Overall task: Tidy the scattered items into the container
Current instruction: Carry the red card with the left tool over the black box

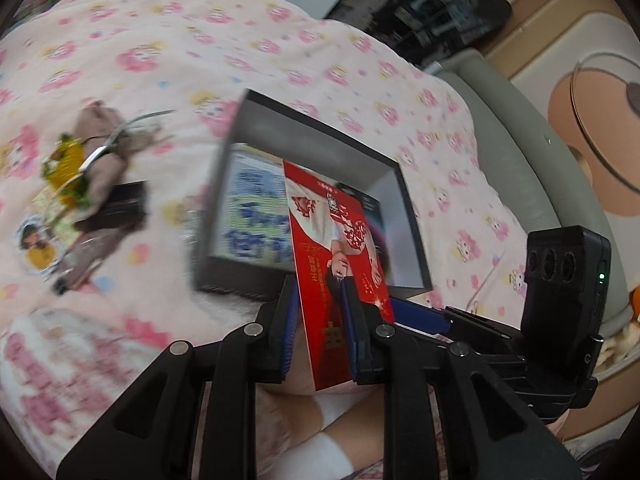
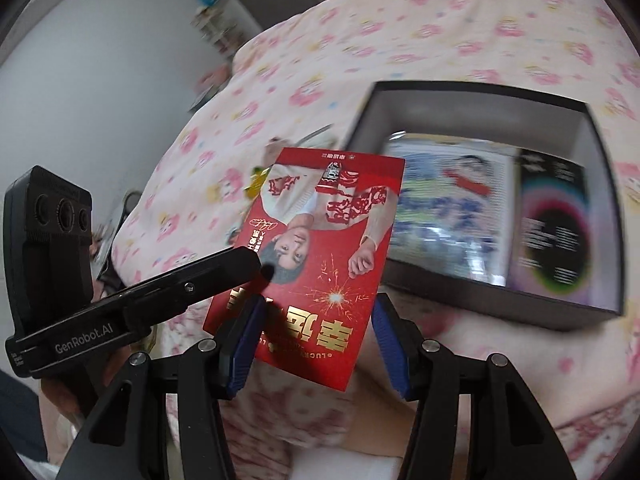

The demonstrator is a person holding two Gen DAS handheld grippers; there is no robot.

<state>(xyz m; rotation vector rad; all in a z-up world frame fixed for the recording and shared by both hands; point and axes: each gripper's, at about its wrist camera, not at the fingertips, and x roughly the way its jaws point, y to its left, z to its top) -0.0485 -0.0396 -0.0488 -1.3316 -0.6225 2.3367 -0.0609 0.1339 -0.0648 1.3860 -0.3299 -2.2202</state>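
Between the pads of our left tool (image 1: 320, 316) we grip the red card (image 1: 340, 248) edge-on, its long axis pointing ahead toward the box (image 1: 412, 216), which lies just beyond. Our right tool (image 2: 316, 344) stands open astride the card's near end.

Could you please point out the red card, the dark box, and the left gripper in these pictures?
red card (image 2: 320, 256): right wrist view, middle of its printed face.
dark box (image 2: 472, 98): right wrist view, far inner wall.
left gripper (image 1: 320, 308): left wrist view, between its fingertips, jaws pinching the card.
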